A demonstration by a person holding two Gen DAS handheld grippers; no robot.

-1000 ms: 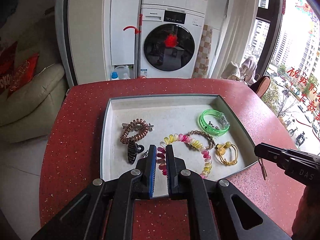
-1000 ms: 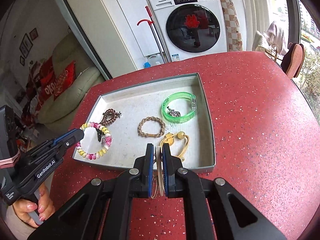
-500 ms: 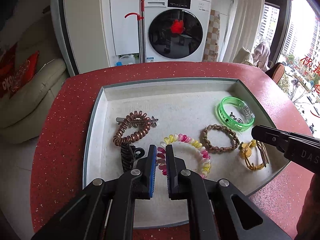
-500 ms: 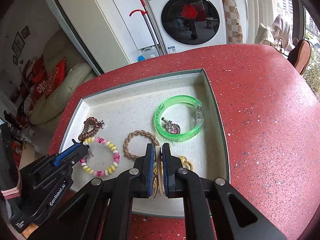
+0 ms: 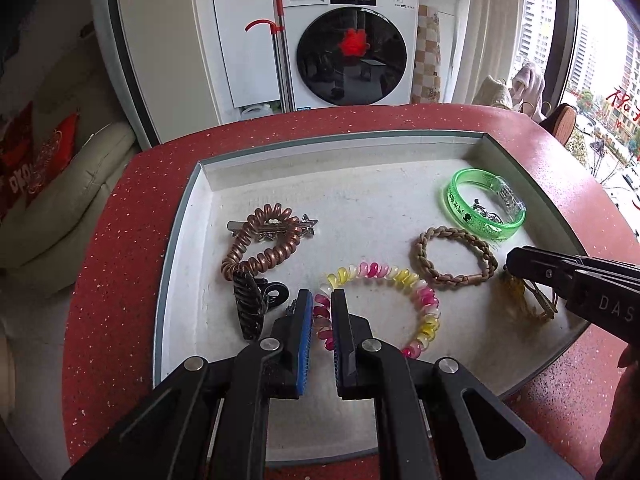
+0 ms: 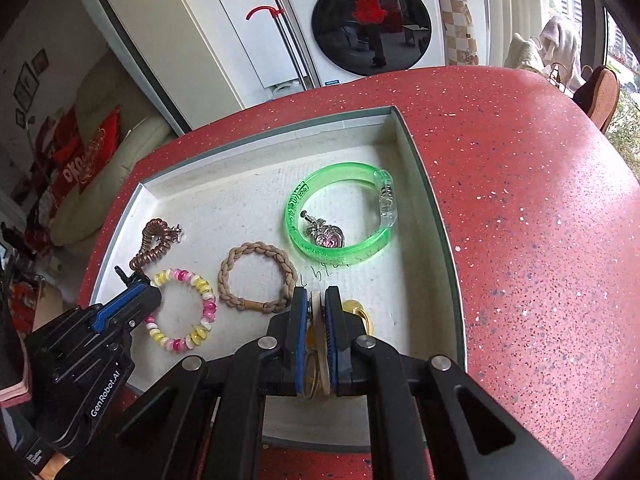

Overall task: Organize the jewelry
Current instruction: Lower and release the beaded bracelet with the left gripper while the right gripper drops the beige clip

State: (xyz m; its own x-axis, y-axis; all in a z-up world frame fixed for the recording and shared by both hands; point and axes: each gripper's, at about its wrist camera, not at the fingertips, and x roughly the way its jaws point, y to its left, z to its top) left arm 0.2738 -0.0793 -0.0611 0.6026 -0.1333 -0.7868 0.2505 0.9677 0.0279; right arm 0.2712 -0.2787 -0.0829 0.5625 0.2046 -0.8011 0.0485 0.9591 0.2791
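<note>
Two tongs work over one grey tray [image 5: 180,240] on the red table [image 6: 540,200]. Tray walls are low and upright; its far half, ahead of both tongs, lies bare, so I judge that the freest room for setting things down.

Green bangle [image 6: 340,216]: ahead of my right gripper [image 6: 317,296], rigid, probably slick plastic; a silver charm [image 6: 324,236] lies inside it. Best taken across the band.

Pink-yellow coil bracelet [image 5: 380,304]: my left gripper [image 5: 321,300] straddles its near-left arc, jaws narrowly spread, coils between the pads, not clearly pinched. Soft, springy, light; will stretch if pulled.

Copper coil tie [image 5: 260,244] with a silver clip [image 5: 272,226]: ahead-left of left tong, tangled; likely to lift together.

Braided cord bracelet [image 6: 256,276]: just left of right tong; limp, light.

Black claw clip [image 5: 252,304]: immediately left of left tong; stiff.

Right tong is pressed on a thin pale ring [image 6: 317,340]; a yellow-gold piece [image 6: 358,310] lies just beneath, near the tray's near-right wall.
</note>
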